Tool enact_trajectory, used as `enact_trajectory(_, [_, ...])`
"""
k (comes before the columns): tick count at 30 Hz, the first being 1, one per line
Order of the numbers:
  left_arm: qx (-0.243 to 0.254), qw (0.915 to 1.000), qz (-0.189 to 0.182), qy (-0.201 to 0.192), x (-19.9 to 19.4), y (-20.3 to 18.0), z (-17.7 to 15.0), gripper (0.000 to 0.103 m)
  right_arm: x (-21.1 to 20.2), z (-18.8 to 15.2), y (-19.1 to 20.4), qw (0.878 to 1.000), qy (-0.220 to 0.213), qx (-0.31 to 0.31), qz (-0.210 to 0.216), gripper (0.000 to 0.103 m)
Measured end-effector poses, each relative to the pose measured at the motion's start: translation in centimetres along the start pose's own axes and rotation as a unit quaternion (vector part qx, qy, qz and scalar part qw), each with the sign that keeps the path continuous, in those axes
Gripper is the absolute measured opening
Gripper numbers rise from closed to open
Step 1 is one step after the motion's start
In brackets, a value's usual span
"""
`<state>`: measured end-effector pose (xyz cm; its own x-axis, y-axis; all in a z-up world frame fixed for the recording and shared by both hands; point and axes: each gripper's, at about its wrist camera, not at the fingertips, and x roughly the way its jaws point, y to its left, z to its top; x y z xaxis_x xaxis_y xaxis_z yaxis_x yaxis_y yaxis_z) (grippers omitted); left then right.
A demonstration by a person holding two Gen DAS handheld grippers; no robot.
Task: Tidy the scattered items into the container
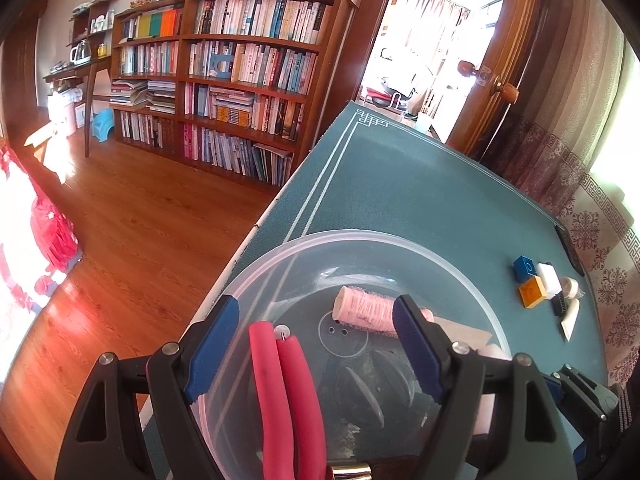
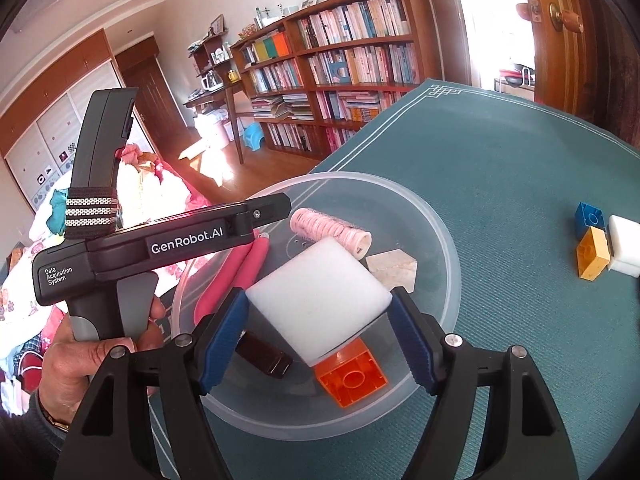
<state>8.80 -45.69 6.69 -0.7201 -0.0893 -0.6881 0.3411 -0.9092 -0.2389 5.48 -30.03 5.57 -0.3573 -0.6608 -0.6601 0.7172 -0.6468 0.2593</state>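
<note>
In the right wrist view, the right gripper (image 2: 318, 312) sits low in the frame over a clear plastic bowl (image 2: 440, 240), its blue-padded fingers (image 2: 224, 336) closed against the two sides of a white foam block (image 2: 320, 292) and holding it above the bowl's inside. Below the block lie an orange toy brick (image 2: 352, 378) and a dark brown rectangular piece (image 2: 264, 354). Further up the bowl rest a pink thread spool (image 2: 332, 232), a pale stone-like block (image 2: 394, 270) and the pink handles of a pair of pliers (image 2: 236, 276). The bowl stands on a teal-covered bench (image 2: 500, 160). At the left of this frame a hand (image 2: 76, 364) grips the handle of the left gripper (image 1: 316, 344), which reaches over the bowl's left rim.

In the left wrist view, the left gripper's fingers stand wide apart with nothing between them; the pliers and spool lie in the bowl beneath.

At the right edge of the bench, well apart from the bowl, a blue brick (image 2: 588, 218), a yellow brick (image 2: 594, 254) and a white block (image 2: 624, 248) sit clustered together. The left wrist view shows a few more small items beside them, too small to identify.
</note>
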Motion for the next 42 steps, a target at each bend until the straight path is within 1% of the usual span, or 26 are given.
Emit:
enact_trajectory(2, [-0.001,1.0,0.001,-0.002,0.0,0.0,0.1,0.088,-0.1,0.0,0.1,1.0,-0.002,-0.003,0.003,0.077])
enact_trajectory(4, [-0.002,1.0,0.003,-0.006,-0.2,0.0,0.1,0.09,0.0,0.0,0.2,1.0,-0.002,-0.004,0.006,0.077])
enact_trajectory(11, [-0.003,1.0,0.004,-0.006,-0.4,0.1,0.0,0.09,0.1,-0.5,0.4,1.0,-0.001,-0.007,0.007,0.077])
enact_trajectory(21, [0.003,1.0,0.004,-0.005,-0.6,-0.3,-0.1,0.09,-1.3,-1.0,-1.1,1.0,-0.009,0.018,-0.003,0.077])
enact_trajectory(25, [0.016,0.9998,0.005,-0.005,-0.6,-1.2,-0.2,0.09,-1.9,-1.3,-1.7,1.0,-0.012,0.022,-0.017,0.077])
enact_trajectory(28, [0.026,0.9996,0.002,-0.002,-0.6,-2.2,-0.4,0.09,-2.2,-1.6,-2.1,0.999,-0.012,0.022,-0.036,0.077])
enact_trajectory(32, [0.042,0.9991,-0.003,-0.002,-0.8,-3.7,-0.5,0.09,-2.9,-2.1,-3.3,0.998,-0.017,0.033,-0.04,0.077])
enact_trajectory(36, [0.057,0.9984,-0.008,0.0,-0.8,-5.2,-0.5,0.09,-4.2,-2.7,-4.9,0.997,-0.026,0.056,-0.05,0.077])
enact_trajectory(42, [0.08,0.9965,-0.02,0.009,-0.3,-7.9,-0.8,0.09,-5.9,-3.6,-8.5,0.991,-0.038,0.105,-0.074,0.077])
